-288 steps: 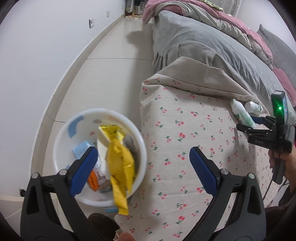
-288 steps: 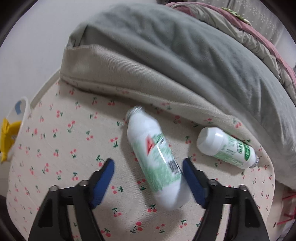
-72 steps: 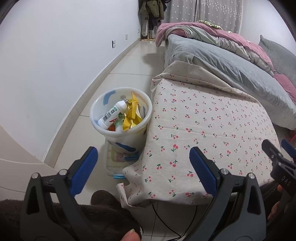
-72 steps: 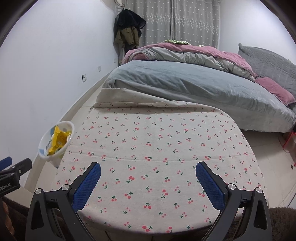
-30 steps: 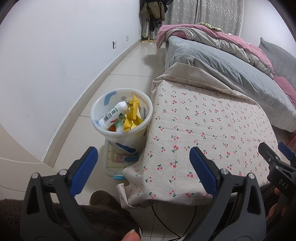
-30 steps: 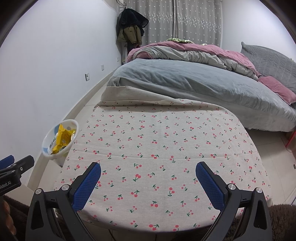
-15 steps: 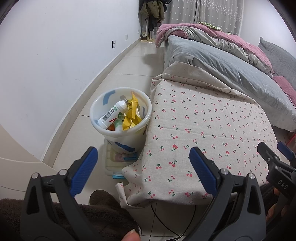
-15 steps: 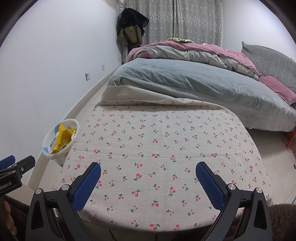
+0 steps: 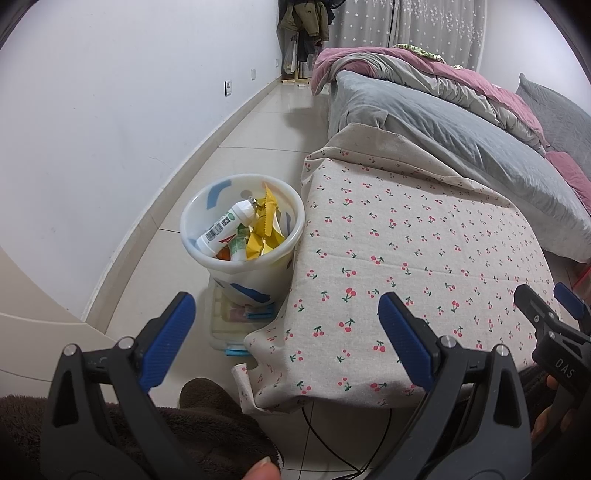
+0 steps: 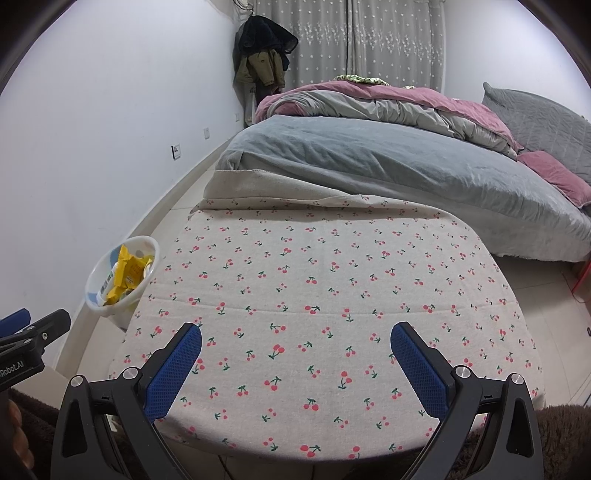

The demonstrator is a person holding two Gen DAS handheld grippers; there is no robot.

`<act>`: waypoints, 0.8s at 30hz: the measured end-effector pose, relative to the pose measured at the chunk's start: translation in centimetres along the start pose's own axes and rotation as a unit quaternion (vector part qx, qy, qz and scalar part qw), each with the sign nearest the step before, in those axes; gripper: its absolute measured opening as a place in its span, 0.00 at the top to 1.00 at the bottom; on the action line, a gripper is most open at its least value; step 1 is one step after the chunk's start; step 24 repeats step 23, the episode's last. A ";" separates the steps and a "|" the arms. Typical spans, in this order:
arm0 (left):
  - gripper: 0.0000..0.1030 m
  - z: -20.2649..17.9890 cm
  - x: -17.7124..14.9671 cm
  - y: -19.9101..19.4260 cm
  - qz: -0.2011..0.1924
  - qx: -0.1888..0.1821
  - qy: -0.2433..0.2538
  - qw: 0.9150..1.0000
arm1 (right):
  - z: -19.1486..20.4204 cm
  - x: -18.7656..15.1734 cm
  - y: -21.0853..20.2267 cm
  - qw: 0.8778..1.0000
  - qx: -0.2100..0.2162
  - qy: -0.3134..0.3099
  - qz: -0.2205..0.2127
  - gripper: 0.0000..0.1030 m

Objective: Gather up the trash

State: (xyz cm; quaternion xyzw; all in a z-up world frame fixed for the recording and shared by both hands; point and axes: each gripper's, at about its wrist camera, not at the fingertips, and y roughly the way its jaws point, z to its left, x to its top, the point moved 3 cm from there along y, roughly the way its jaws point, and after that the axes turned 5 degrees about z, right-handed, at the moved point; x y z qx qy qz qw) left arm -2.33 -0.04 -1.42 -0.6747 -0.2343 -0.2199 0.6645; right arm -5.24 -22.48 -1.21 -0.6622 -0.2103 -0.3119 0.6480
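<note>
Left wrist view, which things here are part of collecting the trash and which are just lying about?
Part of the job:
- white bin
- white bottle inside it
- yellow wrappers inside it
- left claw, open
- right claw, open

Just lying about:
- cherry-print cloth
- bed
- coats
- flat box under the bin

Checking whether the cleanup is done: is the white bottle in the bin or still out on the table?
In the bin: the bottle leans inside beside yellow wrappers.
</note>
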 end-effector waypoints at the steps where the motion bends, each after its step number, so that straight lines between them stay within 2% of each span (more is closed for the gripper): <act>1: 0.04 0.0 0.0 0.0 0.000 0.000 0.000 1.000 | 0.0 0.0 0.0 1.000 0.000 0.000 0.000 0.00; 16: 0.04 0.2 0.0 0.0 0.000 0.006 0.002 1.000 | 0.2 -0.1 0.0 1.000 0.001 0.000 0.001 0.00; 24: 0.04 0.5 0.9 -0.5 0.002 -0.005 0.008 1.000 | -0.4 0.4 -0.2 1.000 0.006 0.007 0.005 0.00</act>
